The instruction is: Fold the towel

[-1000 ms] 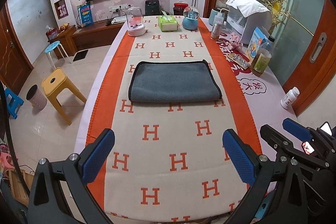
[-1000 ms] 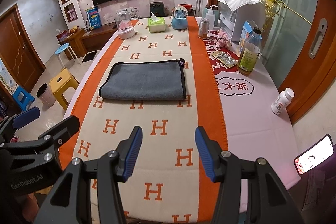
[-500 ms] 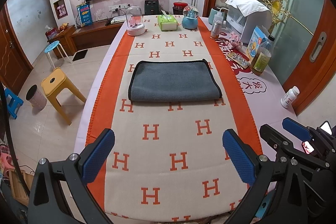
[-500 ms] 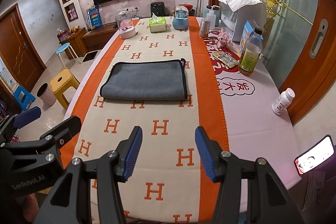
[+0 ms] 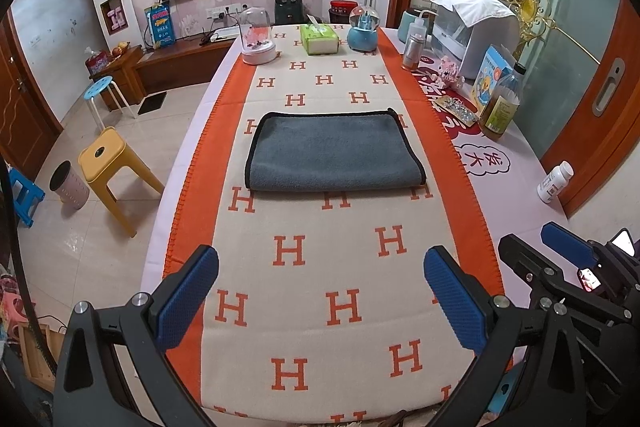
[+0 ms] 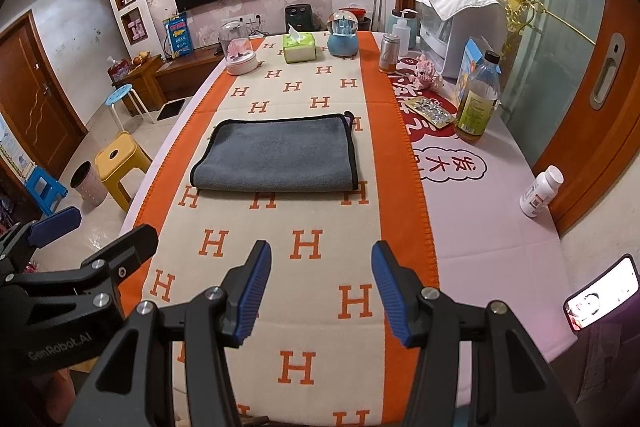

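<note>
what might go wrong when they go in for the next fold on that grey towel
The grey towel lies on a loose patterned runner; a low pinch may grab the runner too and drag it. The oil bottle and blister packs sit right of the towel, so a wide swing by the right gripper could knock them.

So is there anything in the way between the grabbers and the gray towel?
No. Only bare H-patterned blanket lies between the open left gripper, the open right gripper and the gray towel. The bottles and boxes stand off to the right side or at the table's far end.
</note>
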### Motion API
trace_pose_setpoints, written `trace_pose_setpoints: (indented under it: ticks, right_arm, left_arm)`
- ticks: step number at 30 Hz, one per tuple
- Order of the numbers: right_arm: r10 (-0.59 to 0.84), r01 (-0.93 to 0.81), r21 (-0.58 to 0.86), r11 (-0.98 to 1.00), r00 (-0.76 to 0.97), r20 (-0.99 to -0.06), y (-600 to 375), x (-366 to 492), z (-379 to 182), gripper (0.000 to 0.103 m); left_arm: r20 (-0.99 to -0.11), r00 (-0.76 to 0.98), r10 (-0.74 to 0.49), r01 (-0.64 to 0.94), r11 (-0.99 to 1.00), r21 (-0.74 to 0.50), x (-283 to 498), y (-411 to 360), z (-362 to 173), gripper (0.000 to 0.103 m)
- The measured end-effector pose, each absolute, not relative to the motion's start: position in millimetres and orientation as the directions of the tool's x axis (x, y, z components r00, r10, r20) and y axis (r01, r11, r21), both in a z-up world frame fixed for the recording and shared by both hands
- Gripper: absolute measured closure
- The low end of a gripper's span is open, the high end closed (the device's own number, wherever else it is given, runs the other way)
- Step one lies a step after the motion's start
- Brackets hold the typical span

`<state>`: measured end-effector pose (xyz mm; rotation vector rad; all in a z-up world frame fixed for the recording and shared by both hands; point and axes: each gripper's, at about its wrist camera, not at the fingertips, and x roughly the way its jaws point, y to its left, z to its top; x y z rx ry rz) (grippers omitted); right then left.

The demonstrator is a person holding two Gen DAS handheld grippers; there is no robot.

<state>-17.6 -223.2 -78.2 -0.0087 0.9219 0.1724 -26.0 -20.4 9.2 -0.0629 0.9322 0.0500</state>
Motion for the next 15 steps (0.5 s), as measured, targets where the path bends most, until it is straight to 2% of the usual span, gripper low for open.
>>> trace_pose_setpoints:
  ticks: [15]
  right_arm:
    - [0.144,-0.152,0.066,0.986,0.593,-0.792,-221.5,-16.6,-78.2,0.051]
  left_arm:
    - [-0.808,0.589,0.016,-0.068,0.997,-0.030,-25.1,-18.3,4.7,0.001]
